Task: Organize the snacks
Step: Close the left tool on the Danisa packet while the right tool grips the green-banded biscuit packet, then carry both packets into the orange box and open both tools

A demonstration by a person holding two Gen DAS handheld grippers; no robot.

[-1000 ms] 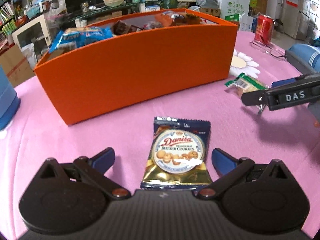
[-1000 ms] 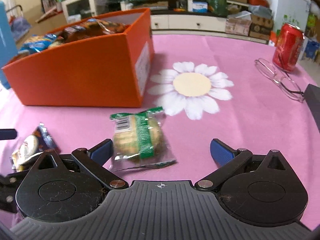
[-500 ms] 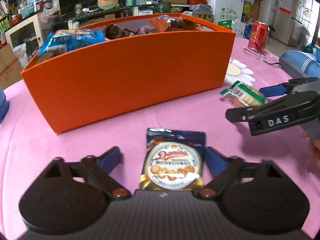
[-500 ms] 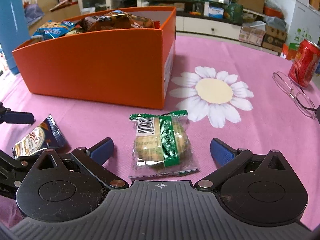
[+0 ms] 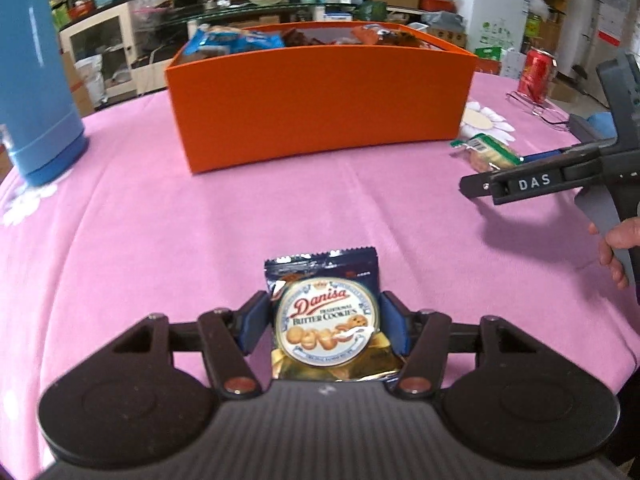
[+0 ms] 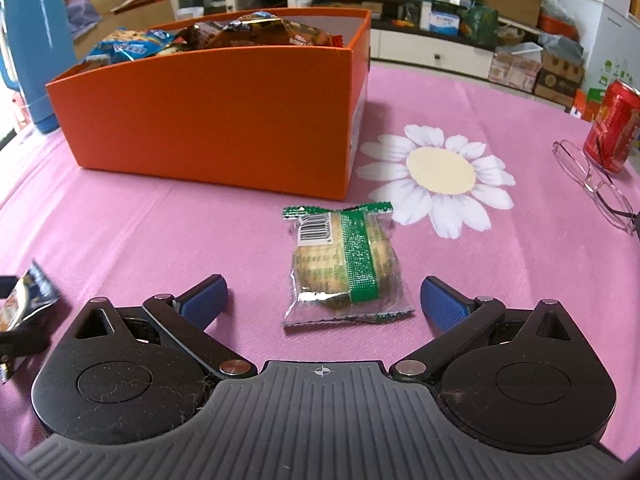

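1. Progress: the orange box (image 6: 224, 120) on the pink worktop (image 5: 200, 220) already holds several snack packets. Two packets remain outside it, so the task is judged partly done.
2. Left tool (image 5: 326, 320): clenched on the Danisa cookie packet (image 5: 326, 312), blue pads pressing both side edges. The packet sits near the box's long wall, not yet inside.
3. Right tool (image 6: 323, 300): released, fingers spread either side of the green-banded cracker packet (image 6: 346, 264), not touching it. The packet lies flat just beside the box corner.
4. Legible text: "Danisa", "BUTTER COOKIES"; "DAS" on the right tool, seen from the left wrist view. The cracker packet shows a barcode only.
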